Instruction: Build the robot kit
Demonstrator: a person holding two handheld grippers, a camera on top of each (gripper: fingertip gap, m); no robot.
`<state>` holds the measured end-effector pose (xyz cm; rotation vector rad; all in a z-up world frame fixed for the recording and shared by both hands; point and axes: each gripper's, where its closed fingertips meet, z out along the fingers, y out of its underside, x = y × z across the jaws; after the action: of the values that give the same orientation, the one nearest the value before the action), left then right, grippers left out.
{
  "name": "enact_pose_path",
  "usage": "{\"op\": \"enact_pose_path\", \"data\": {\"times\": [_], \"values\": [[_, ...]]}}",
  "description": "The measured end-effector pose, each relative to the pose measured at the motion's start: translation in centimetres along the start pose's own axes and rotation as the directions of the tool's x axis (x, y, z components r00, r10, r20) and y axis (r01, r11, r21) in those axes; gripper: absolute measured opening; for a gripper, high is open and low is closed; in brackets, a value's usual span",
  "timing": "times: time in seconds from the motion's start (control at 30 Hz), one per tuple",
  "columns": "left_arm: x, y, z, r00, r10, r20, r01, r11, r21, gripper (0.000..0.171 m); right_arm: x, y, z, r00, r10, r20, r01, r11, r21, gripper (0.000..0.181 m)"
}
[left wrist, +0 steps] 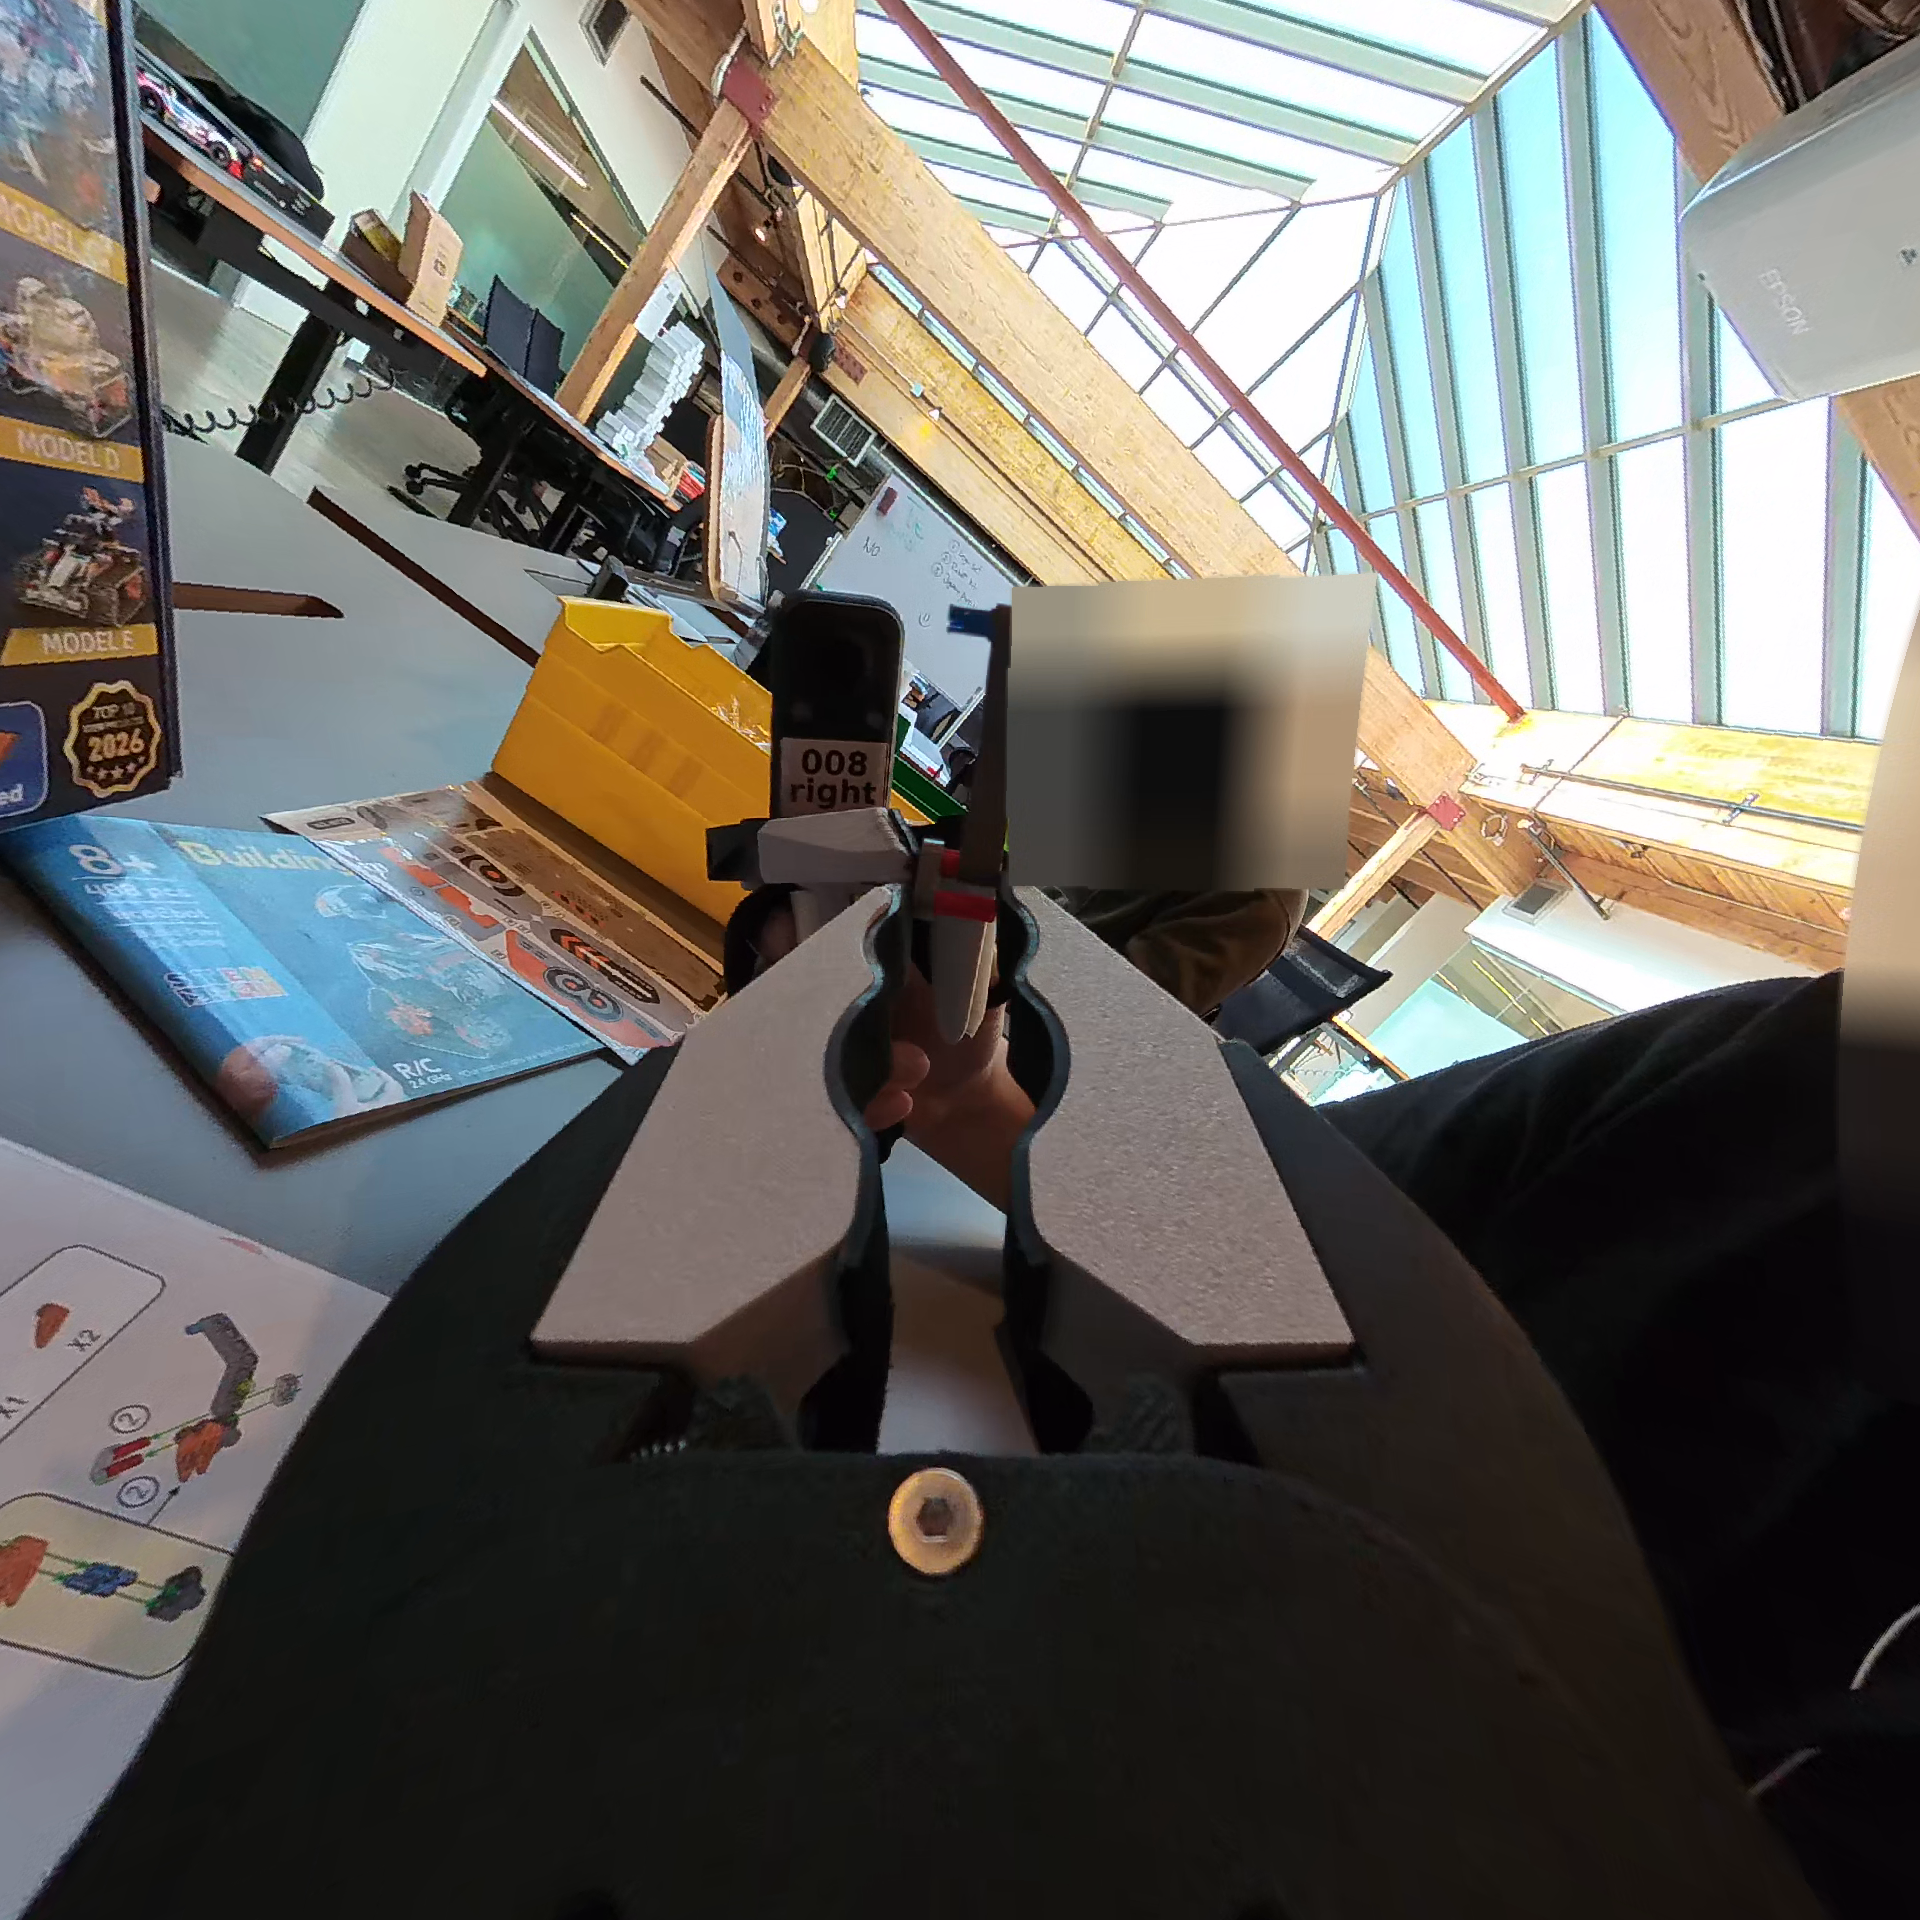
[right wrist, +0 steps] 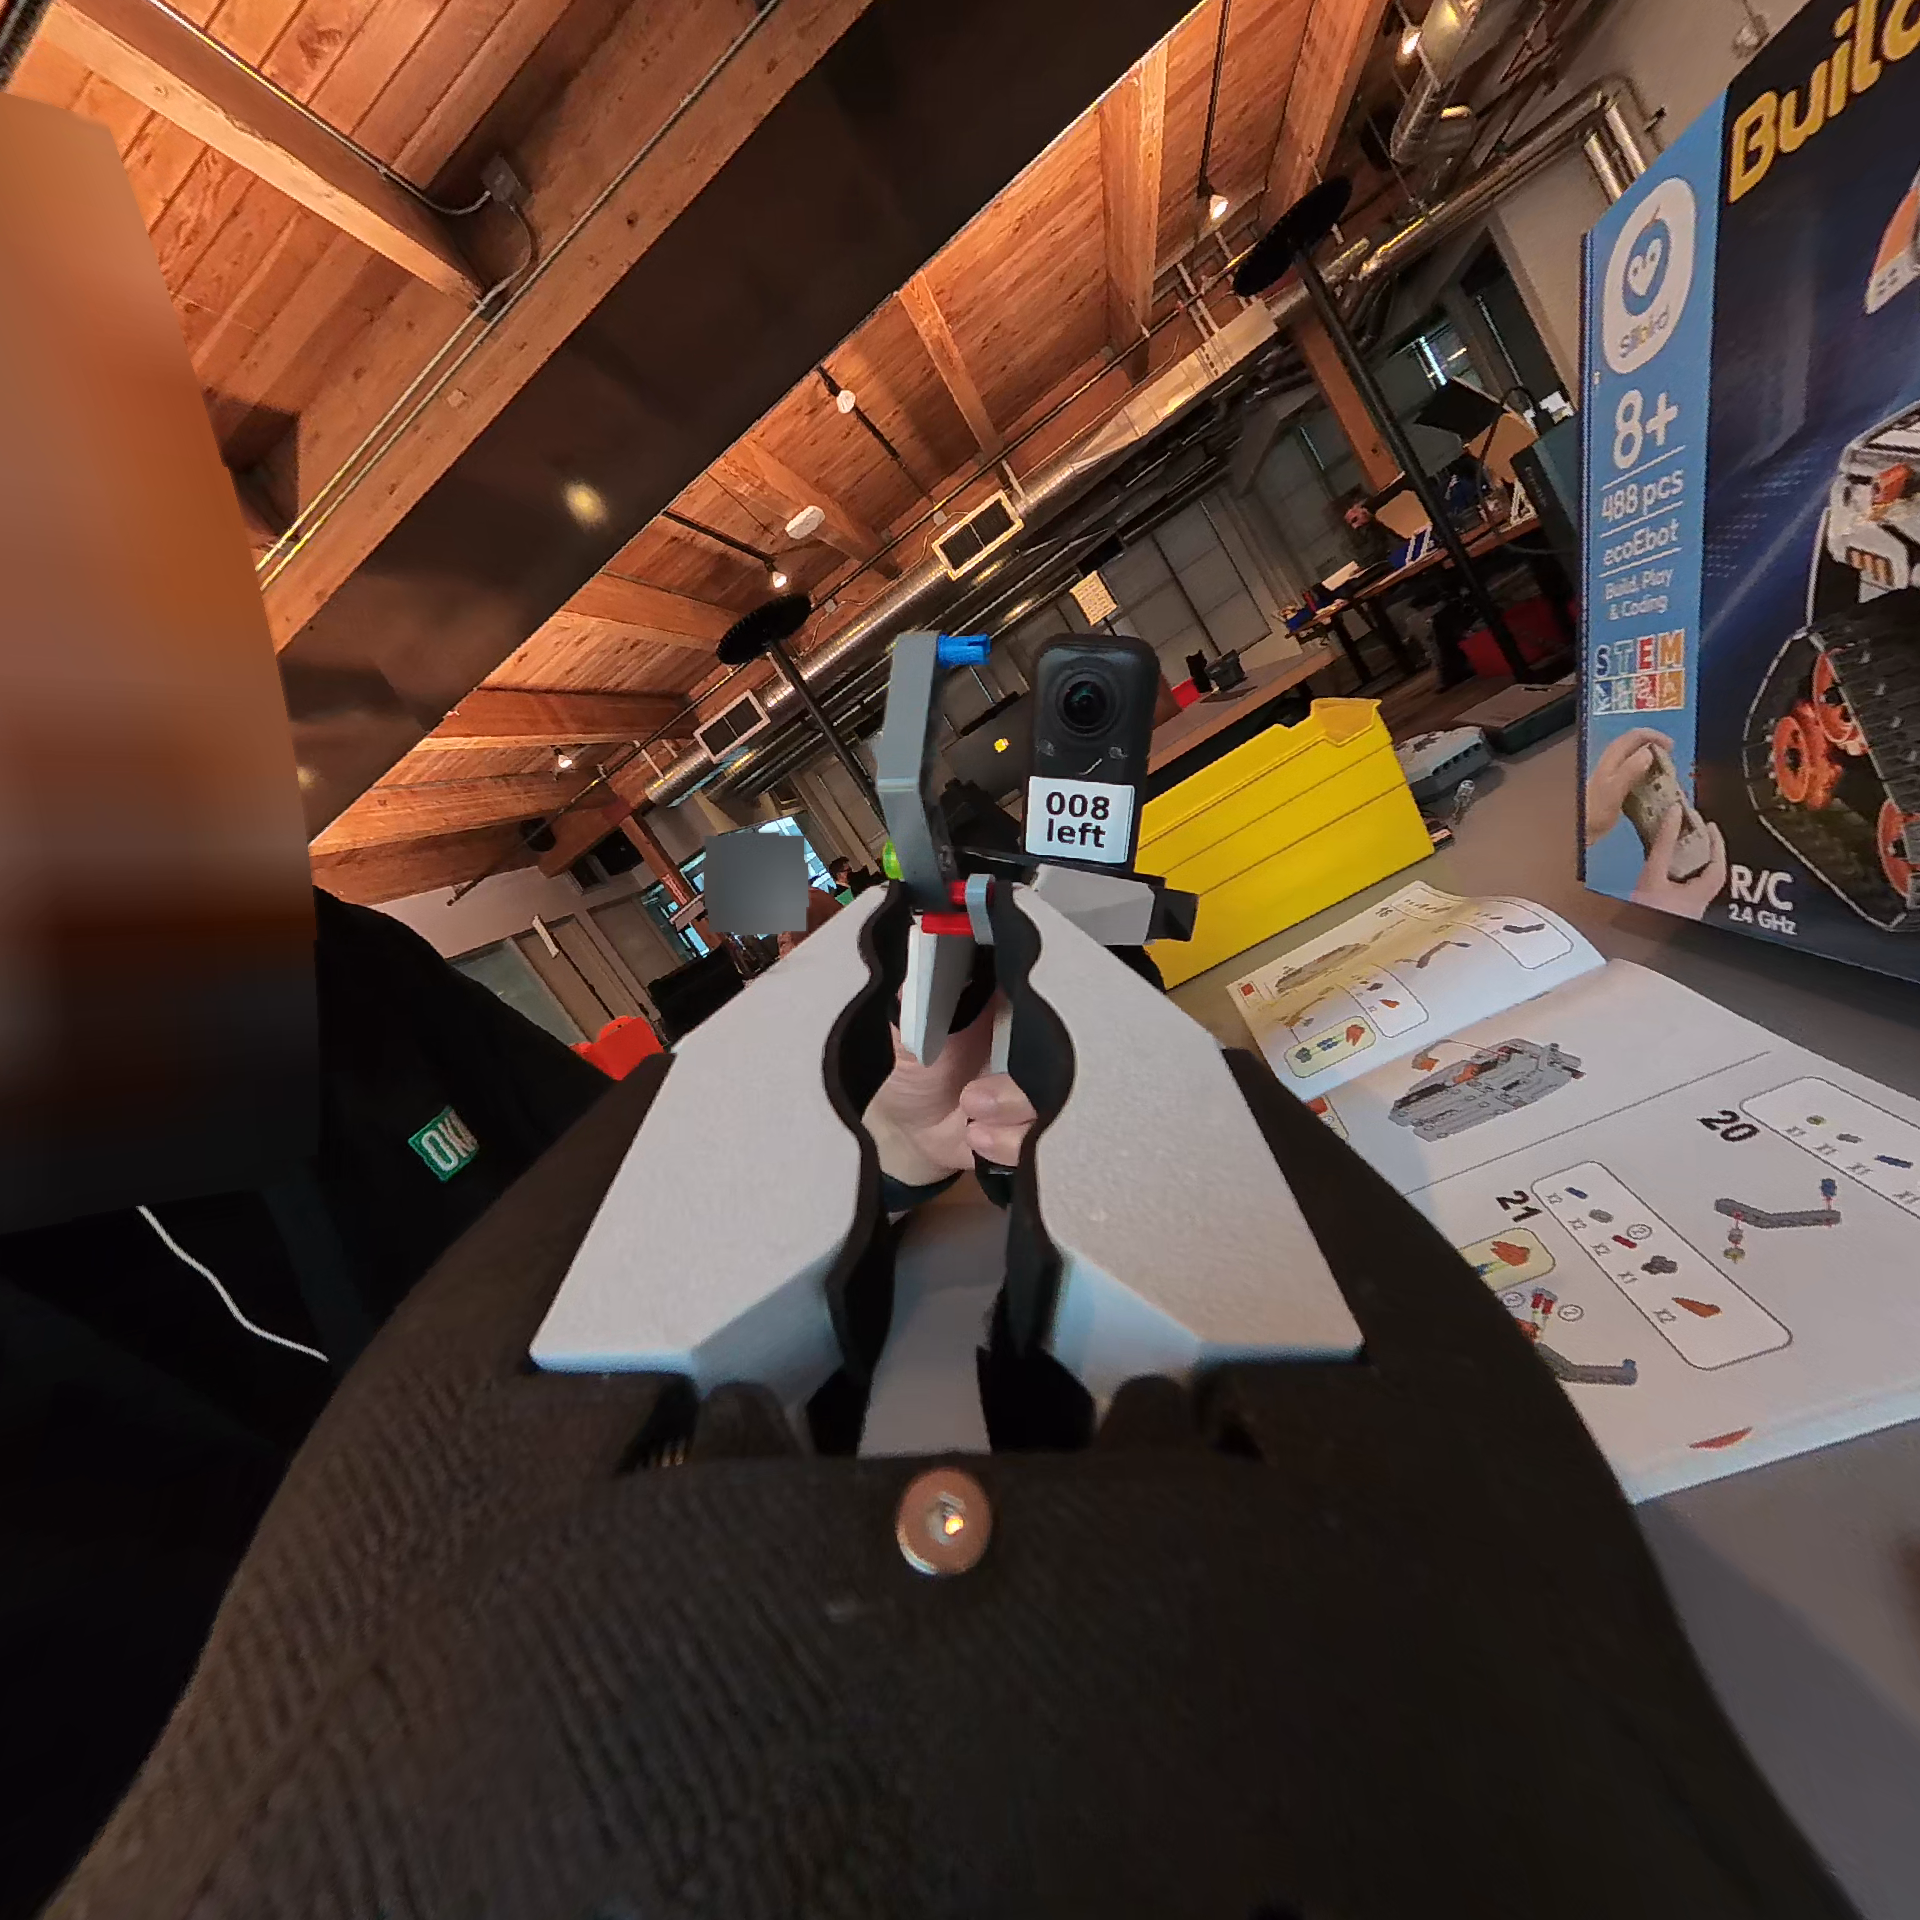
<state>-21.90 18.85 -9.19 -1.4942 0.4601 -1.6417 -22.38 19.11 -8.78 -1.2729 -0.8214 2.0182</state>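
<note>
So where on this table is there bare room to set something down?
Bare grey table lies between the toy box and the yellow bin, plus a strip between the blue booklet and the open manual. The sticker sheet crowds the bin's near side. Above, the left gripper and right gripper clamp a brick assembly.

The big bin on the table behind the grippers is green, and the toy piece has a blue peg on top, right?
Not quite: the bin is yellow, not green, as the right wrist view shows. It does sit on the table, and the toy piece does have a blue peg on top.
</note>
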Motion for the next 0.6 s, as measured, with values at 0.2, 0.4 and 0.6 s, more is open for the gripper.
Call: {"op": "enact_pose_path", "data": {"times": [0.2,0.4,0.6], "values": [[-0.30,-0.10,-0.11,1.000,-0.007,0.017,0.007,1.000,0.005,0.012,0.31,-0.05,0.02,1.000,0.005,-0.008,-0.005,1.000,0.014,0.015],[-0.28,-0.22,-0.22,1.000,-0.006,0.021,0.006,1.000,0.005,0.013,0.31,-0.07,0.11,1.000,0.016,-0.001,-0.016,1.000,0.023,0.015],[0.14,-0.02,-0.14,1.000,-0.010,-0.006,0.010,1.000,-0.013,0.016,0.11,-0.27,0.13,1.000,0.024,0.011,-0.025,0.999,0.040,0.015]]}}
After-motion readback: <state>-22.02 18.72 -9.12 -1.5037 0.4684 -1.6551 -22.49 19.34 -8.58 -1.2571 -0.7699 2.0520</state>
